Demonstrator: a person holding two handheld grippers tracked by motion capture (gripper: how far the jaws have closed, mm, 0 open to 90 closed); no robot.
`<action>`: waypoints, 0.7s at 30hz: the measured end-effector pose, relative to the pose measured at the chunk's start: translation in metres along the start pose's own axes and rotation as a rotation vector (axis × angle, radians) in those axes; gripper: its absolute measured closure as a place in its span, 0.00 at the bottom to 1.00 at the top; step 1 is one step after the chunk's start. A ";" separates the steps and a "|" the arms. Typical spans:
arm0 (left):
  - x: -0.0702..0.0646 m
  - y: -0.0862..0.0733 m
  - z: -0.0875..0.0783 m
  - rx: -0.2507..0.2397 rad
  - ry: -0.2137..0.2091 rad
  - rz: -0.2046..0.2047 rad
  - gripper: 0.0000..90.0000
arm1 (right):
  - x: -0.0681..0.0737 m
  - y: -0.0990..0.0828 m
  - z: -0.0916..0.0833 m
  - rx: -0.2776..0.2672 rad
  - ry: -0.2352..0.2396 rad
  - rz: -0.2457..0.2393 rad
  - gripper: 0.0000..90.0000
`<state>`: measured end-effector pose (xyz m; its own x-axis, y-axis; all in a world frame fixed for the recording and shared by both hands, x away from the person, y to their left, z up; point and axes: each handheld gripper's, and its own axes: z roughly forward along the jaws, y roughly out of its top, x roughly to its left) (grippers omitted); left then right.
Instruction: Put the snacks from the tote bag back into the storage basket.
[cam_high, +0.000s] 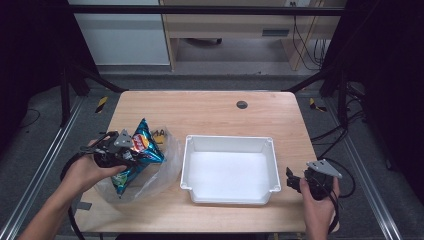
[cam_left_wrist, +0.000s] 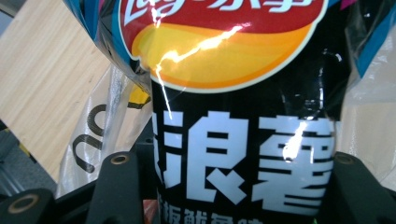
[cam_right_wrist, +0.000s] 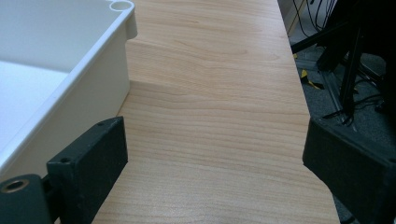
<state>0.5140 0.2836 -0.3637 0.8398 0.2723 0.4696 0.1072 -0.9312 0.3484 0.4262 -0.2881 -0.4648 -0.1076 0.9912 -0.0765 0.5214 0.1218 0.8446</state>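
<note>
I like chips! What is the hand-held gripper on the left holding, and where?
The left hand-held gripper grips the chip bag around its middle, over the clear plastic bag.

Left hand (cam_high: 92, 167): lower left of high view; forearm enters from bottom-left corner, angled up and right
Left gripper (cam_high: 131, 150): points right; jaws clamped on chip bag (cam_left_wrist: 233, 93), one at each side of it in left gripper view
Right hand (cam_high: 320, 197): lower right of high view; forearm rises from bottom edge
Right gripper (cam_high: 291, 181): points left; jaws wide apart, nothing between them
</note>
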 end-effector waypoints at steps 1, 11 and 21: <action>-0.025 -0.004 0.001 0.000 -0.094 -0.352 0.50 | 0.000 0.000 0.000 0.000 0.000 0.000 0.08; -0.023 -0.008 -0.005 0.080 -0.049 -0.331 0.50 | 0.002 0.001 -0.003 -0.012 -0.001 -0.002 0.08; 0.011 -0.001 -0.039 0.006 0.073 -0.021 0.50 | 0.001 0.001 -0.002 -0.010 -0.003 -0.003 0.08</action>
<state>0.5022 0.2973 -0.3274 0.7962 0.3083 0.5206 0.1274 -0.9266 0.3539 0.4249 -0.2870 -0.4630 -0.1065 0.9911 -0.0805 0.5125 0.1241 0.8497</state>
